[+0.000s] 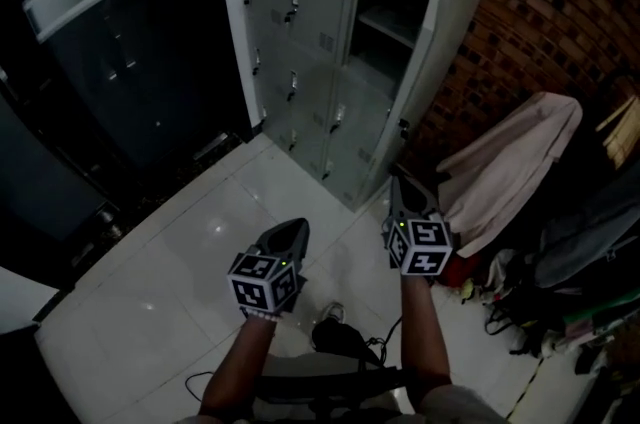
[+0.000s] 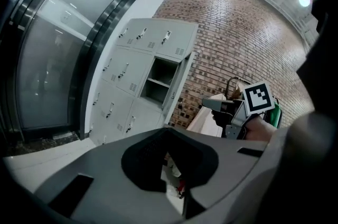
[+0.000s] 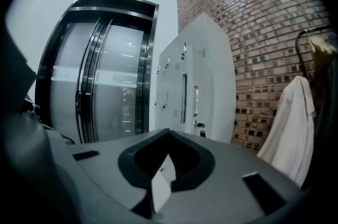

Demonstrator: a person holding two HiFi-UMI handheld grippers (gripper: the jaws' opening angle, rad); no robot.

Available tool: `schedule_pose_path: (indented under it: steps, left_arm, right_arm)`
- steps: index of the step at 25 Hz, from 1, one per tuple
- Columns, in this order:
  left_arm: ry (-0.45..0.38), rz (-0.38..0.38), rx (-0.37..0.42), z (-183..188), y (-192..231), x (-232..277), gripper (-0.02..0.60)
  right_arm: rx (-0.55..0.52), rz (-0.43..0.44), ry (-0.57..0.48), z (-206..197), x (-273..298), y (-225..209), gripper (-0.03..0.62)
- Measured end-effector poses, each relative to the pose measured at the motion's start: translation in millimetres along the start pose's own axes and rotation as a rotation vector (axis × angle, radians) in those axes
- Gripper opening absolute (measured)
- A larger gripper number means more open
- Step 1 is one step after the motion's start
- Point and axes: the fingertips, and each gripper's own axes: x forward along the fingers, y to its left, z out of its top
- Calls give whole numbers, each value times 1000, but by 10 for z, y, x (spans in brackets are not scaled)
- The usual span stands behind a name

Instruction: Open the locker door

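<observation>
Grey left hand-held gripper [image 1: 296, 226], grey right hand-held gripper [image 1: 399, 180], black-and-white square-marker cubes [image 1: 262, 282]

We stand in what looks like a building's locker area, with a grey metal locker bank [image 1: 310, 42] at twelve o'clock and a brick wall [image 1: 540, 22] at two. Dark glass doors [image 1: 110, 62] at ten o'clock, glossy white floor tiles [image 1: 180, 272] and hanging garments [image 1: 510, 162] at three fit that.
</observation>
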Motion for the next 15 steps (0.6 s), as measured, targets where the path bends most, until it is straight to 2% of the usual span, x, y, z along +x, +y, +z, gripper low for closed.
schedule_pose_path:
  steps: [8, 15]
  left_arm:
    - [19, -83, 7, -338, -225, -1005, -2]
    - [44, -160, 9, -563, -530, -1525, -2]
  right_arm:
    - [55, 0, 66, -391, -976, 845, 2]
    - [132, 24, 95, -589, -1697, 1327, 3]
